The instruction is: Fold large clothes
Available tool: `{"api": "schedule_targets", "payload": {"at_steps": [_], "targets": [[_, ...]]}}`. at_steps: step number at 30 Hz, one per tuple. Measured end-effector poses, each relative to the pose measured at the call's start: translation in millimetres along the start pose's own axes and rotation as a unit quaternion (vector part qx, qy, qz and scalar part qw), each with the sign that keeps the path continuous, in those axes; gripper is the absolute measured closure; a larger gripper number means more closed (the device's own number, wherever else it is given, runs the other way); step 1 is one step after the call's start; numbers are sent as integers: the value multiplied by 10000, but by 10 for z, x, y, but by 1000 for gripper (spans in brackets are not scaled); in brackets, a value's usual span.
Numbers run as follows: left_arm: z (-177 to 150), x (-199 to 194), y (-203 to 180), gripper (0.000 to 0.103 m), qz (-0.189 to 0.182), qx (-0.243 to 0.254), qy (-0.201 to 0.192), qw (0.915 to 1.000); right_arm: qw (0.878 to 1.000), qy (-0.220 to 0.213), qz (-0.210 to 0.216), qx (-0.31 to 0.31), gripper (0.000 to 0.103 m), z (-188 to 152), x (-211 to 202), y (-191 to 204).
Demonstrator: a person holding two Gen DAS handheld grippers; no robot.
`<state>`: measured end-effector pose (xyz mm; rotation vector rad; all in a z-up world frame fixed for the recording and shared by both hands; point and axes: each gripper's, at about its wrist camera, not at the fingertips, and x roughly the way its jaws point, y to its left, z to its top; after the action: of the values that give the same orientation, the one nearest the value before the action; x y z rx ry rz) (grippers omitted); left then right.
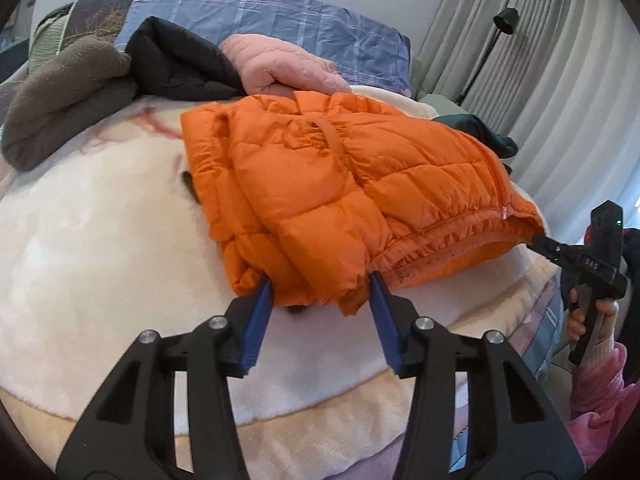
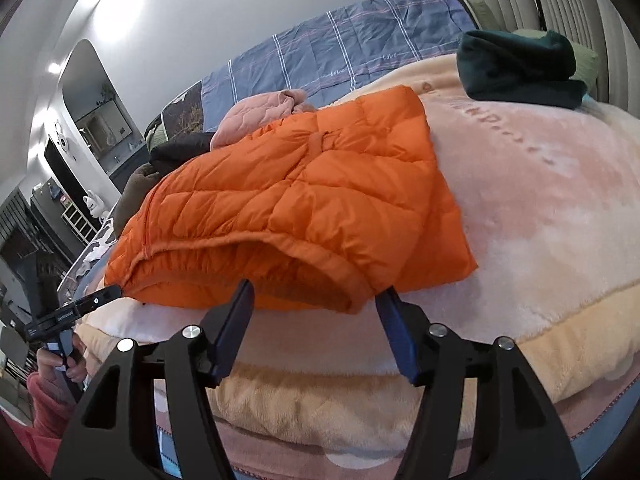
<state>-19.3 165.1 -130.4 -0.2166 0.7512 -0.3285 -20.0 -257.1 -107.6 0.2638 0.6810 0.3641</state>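
An orange puffer jacket [image 1: 340, 184] lies folded on a cream fleece blanket [image 1: 100, 240] on a bed. My left gripper [image 1: 320, 284] is open, its blue fingers either side of the jacket's near hem corner. In the right wrist view my right gripper [image 2: 318, 294] is open, its fingers straddling the jacket [image 2: 300, 204] at its hem edge. The right gripper also shows in the left wrist view [image 1: 536, 238] at the jacket's right hem corner. The left gripper shows in the right wrist view [image 2: 114, 291] at the jacket's left corner.
Behind the jacket lie a brown fleece [image 1: 68, 96], a black garment [image 1: 180, 64], a pink quilted garment [image 1: 280, 64] and a blue plaid pillow [image 1: 260, 12]. A dark green folded garment [image 2: 520, 68] sits at the far right. Curtains [image 1: 560, 60] hang at right.
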Motion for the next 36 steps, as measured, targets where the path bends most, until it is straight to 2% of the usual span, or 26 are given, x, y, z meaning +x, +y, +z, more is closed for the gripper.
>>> {"api": "schedule_targets", "payload": {"at_steps": [5,9,12,15,16,20,23,25,27,28,29,30,31,32,34,36], "targets": [[-44,-117,7,50,53,18,-51,10000,9999,-116,-40,-20,40,1,-42,-15],[-117,-163,-62,50,-439,136,156,9988,9999,-124,-46,0,40,-3,-46,-48],[-147,-96,-114,50,-415,276,264,9984,9999,-139,-30,-46,40,0,-43,-59],[-87,29,-137,55,-626,233,361,9971,9999,-120,-5,-94,40,43,-13,-32],[-21,47,-185,62,-790,286,337,9959,9998,-144,37,-132,40,80,-20,-1],[339,-88,-343,62,-1219,482,-23,9914,9971,-636,246,-351,40,356,-203,150],[858,-234,-414,59,-1299,603,-518,9883,9920,-1115,359,-464,40,760,-348,264],[1219,-263,-401,54,-1106,580,-828,9887,9880,-1403,243,-603,39,1137,-338,329],[1580,-197,-338,47,-619,518,-1096,9907,9859,-1515,-60,-704,39,1408,-218,339],[1707,-141,-293,41,-368,460,-1166,9914,9847,-1560,-372,-674,39,1594,-89,288],[1806,-78,-241,39,-168,382,-1181,9921,9846,-1503,-832,-332,39,1830,134,104],[1928,36,-148,36,65,237,-1127,9933,9846,-1503,-832,-332,39,1830,134,104],[1979,105,-87,34,167,143,-1072,9940,9850,-1468,-903,82,39,1936,244,-91],[2013,177,-16,34,262,57,-1004,9946,9852,-1481,-836,232,39,1949,252,-160],[2032,325,100,28,434,0,-864,9953,9831,-1636,-700,436,38,1952,223,-282],[1994,453,226,26,591,-36,-753,9954,9780,-1879,-756,491,37,1937,144,-390]]}}
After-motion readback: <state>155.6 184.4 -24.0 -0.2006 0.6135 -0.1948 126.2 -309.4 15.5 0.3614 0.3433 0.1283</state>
